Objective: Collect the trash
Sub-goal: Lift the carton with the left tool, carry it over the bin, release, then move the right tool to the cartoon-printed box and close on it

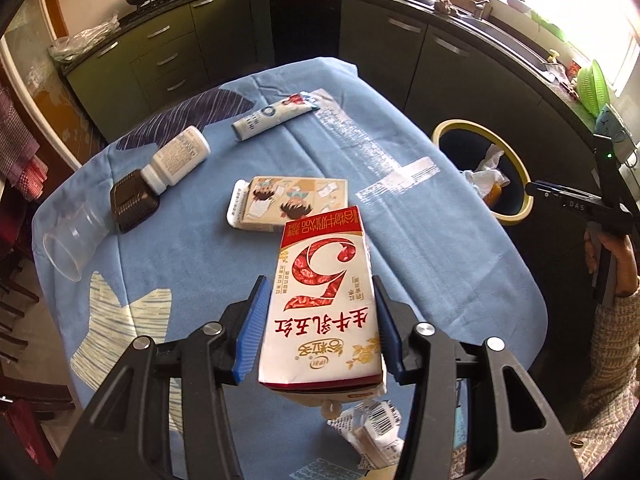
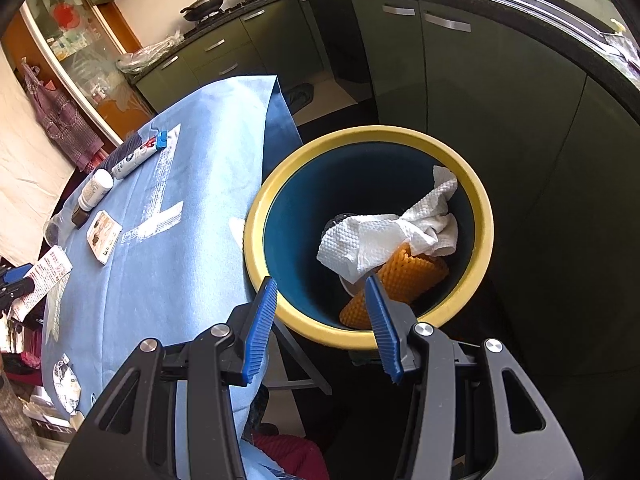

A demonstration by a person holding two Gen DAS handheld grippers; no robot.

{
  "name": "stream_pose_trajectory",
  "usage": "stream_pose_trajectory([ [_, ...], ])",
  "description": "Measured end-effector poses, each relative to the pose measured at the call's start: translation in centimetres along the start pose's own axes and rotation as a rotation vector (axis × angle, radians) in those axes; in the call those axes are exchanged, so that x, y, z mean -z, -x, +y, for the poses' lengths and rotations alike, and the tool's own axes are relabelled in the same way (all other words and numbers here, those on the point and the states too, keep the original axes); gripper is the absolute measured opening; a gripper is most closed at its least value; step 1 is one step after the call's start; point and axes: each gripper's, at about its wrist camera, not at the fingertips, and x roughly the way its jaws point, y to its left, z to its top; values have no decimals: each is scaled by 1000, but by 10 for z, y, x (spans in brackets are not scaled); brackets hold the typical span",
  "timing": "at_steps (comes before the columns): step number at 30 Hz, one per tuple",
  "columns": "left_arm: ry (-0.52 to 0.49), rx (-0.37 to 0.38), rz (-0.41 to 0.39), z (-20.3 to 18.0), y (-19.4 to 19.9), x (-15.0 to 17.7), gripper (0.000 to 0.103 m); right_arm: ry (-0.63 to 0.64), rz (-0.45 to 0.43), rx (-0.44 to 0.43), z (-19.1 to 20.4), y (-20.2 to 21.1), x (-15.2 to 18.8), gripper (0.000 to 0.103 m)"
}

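My left gripper (image 1: pixel 318 320) is shut on a red and white milk carton (image 1: pixel 324 300) and holds it above the blue tablecloth (image 1: pixel 420 248). The carton also shows at the left edge of the right wrist view (image 2: pixel 44 280). My right gripper (image 2: pixel 320 320) is open and empty above the near rim of the yellow-rimmed trash bin (image 2: pixel 482 208). The bin holds a crumpled white paper towel (image 2: pixel 392 236) and an orange foam net (image 2: pixel 404 280). The bin also shows beside the table in the left wrist view (image 1: pixel 520 168).
On the table lie a white pill bottle (image 1: pixel 178 158), a toothpaste tube (image 1: pixel 276 114), a small picture box (image 1: pixel 288 200), a brown plastic tray (image 1: pixel 134 202), a clear cup (image 1: pixel 76 240) and a crumpled wrapper (image 1: pixel 372 428). Dark kitchen cabinets (image 2: pixel 460 80) stand behind.
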Motion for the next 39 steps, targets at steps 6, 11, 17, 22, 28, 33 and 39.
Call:
stream_pose_trajectory([
  [6, -132, 79, -32, -62, -2, -45, 48, -34, -13, 19, -24, 18, 11, 46],
  [11, -257, 171, -27, -133, -27, -91, 48, -94, -26, 53, -55, 41, 25, 46],
  [17, -314, 224, 7, -205, -97, -142, 48, -148, -33, 81, -78, 59, 40, 46],
  [22, -300, 223, 29, -224, -138, -162, 56, -141, -17, 75, -76, 60, 45, 46],
  [28, -246, 282, -82, -177, -75, -145, 61, -76, -17, 28, -55, 55, 33, 48],
  [33, -161, 251, -220, -100, -6, -104, 65, 58, -12, -54, -10, 40, 18, 52],
  [39, 1, 127, -324, -8, 45, -30, 71, 335, 14, -183, 84, 4, -2, 59],
])
